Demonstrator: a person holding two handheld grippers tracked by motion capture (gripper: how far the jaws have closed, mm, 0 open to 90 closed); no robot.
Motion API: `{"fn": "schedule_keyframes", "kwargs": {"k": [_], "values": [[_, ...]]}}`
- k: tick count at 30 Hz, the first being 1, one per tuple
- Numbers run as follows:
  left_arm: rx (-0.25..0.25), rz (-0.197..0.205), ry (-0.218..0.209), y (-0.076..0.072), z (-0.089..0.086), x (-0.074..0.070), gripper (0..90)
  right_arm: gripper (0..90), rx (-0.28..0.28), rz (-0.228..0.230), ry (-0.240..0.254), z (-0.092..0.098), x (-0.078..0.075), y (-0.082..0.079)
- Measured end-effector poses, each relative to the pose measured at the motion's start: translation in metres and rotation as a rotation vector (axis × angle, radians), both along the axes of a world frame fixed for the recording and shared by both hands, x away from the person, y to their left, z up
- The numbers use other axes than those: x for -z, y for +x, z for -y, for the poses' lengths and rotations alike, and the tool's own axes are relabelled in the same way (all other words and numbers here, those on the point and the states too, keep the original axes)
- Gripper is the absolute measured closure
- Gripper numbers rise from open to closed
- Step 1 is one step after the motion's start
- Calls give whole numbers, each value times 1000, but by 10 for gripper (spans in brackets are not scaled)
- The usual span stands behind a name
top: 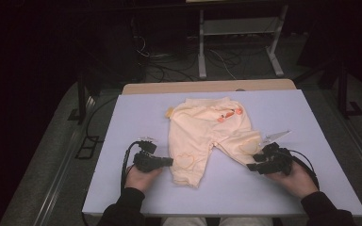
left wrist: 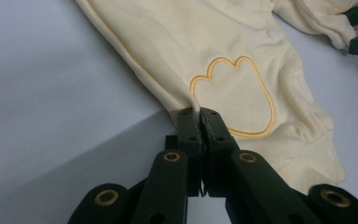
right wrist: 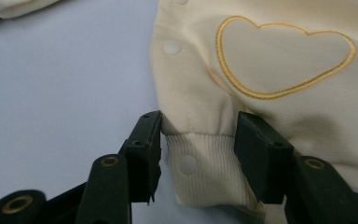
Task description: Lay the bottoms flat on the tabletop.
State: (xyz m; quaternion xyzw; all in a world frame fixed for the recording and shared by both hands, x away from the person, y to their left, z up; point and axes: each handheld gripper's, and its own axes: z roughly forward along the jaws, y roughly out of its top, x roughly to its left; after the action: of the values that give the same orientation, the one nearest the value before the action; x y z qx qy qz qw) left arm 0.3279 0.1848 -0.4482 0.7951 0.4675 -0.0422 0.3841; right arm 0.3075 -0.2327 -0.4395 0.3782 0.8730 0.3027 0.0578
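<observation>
Bench (top: 136, 188): one, pale lavender top, taking up most of the high view. On it, one pair of cream baby pants (top: 209, 129), lying flat around centre, waistband toward 12 o'clock, two legs splayed toward 6 and 4 o'clock. One embroidered patch per leg: paw outline (left wrist: 235, 95) on the left leg, heart outline (right wrist: 282, 56) on the right. Orange print near the waistband, too small to read. Two tools. Left tool (top: 168, 161) at 9 o'clock of the left leg, clamped tight on the outer side edge of the fabric just beside the paw patch; pads fully together with cloth pinched between them. Right tool (top: 253, 165) at 4 o'clock of the garment, about half open, ribbed cuff (right wrist: 200, 163) of the right leg sitting between the pads, one pad touching the cuff edge, not squeezing yet. Step in hand, as I read it: getting a two-point grip on the legs before a fold or lift. Next move calls for closing the right tool squarely on the cuff, catching both layers, before pulling.
</observation>
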Motion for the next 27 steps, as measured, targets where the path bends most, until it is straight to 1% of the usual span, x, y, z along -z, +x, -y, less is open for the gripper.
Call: {"fn": "schedule_keyframes", "kwargs": {"k": [2, 4, 6, 7, 9, 10, 13, 16, 18, 21, 22, 23, 25, 27], "values": [[0, 0, 0, 0, 0, 0, 862, 477, -2, 2, -4, -1, 0, -1], [0, 0, -1, 0, 0, 0, 862, 483, -2, 9, -13, -2, 0, -1], [-1, 0, -1, 0, 0, 0, 862, 529, 4, 17, -23, -3, 0, -2], [-1, 0, -2, 0, 0, 0, 862, 572, 10, 19, -28, -2, 0, -1], [-1, -2, -2, 0, 0, 0, 862, 662, 34, 9, -20, 1, -1, 1], [-1, -2, -2, 0, 0, 0, 862, 682, 41, 0, -13, 2, -1, 2], [0, -3, -3, 0, 0, 0, 862, 712, 58, -29, 14, 6, -1, 6], [0, -4, -6, 0, -1, 0, 862, 722, 59, -40, 17, 5, -3, 6], [1, -4, -10, 0, -1, 0, 863, 724, 56, -74, 44, 5, -5, 6], [4, -4, -20, 0, -2, -1, 863, 724, 41, -137, 110, 1, -9, 1], [4, -6, -21, 0, -2, -2, 863, 724, 27, -157, 135, -3, -10, -2], [6, -7, -23, -1, -2, -2, 863, 725, 21, -165, 149, -6, -11, -4], [5, -7, -33, -1, -3, -3, 863, 724, 7, -192, 165, -15, -11, -8], [11, -8, -41, -2, -4, -5, 863, 724, -10, -207, 161, -23, -10, -10]]}}
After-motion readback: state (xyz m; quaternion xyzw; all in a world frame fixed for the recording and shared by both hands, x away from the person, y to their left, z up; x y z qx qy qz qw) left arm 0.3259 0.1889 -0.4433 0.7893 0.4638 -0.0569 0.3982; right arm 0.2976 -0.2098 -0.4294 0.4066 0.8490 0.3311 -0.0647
